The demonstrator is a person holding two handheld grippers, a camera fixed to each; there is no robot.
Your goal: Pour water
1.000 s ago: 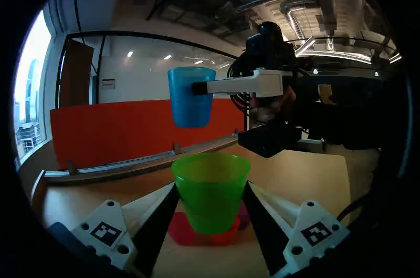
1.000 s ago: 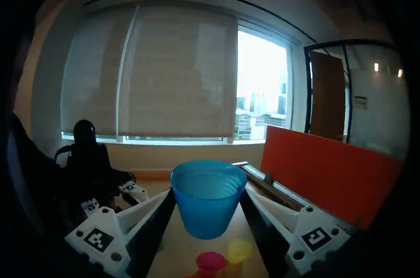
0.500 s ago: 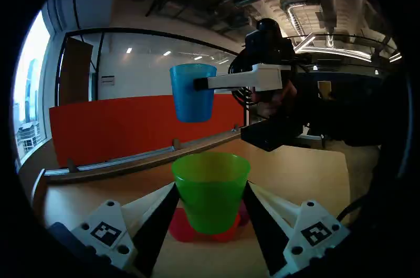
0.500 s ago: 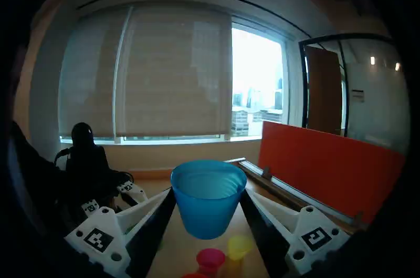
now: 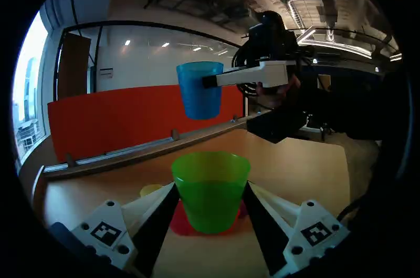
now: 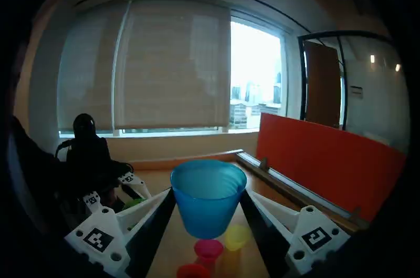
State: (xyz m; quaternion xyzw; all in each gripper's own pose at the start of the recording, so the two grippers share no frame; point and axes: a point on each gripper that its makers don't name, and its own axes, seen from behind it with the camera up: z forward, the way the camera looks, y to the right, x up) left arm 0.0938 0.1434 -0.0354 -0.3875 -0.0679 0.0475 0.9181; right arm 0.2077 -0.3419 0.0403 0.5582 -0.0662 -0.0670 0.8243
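Green cup [image 5: 211,202] clamped in left gripper [image 5: 210,194] fingers; blue cup [image 6: 208,204] clamped in right gripper [image 6: 207,196] fingers, higher, clear gap between.

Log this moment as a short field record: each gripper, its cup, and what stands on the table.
left gripper: shut on green cup, upright
right gripper: shut on blue cup, roughly upright, held in the air
pouring: not yet begun
water: cannot tell
table: wooden; a pink cup and a yellow cup stand below the blue cup
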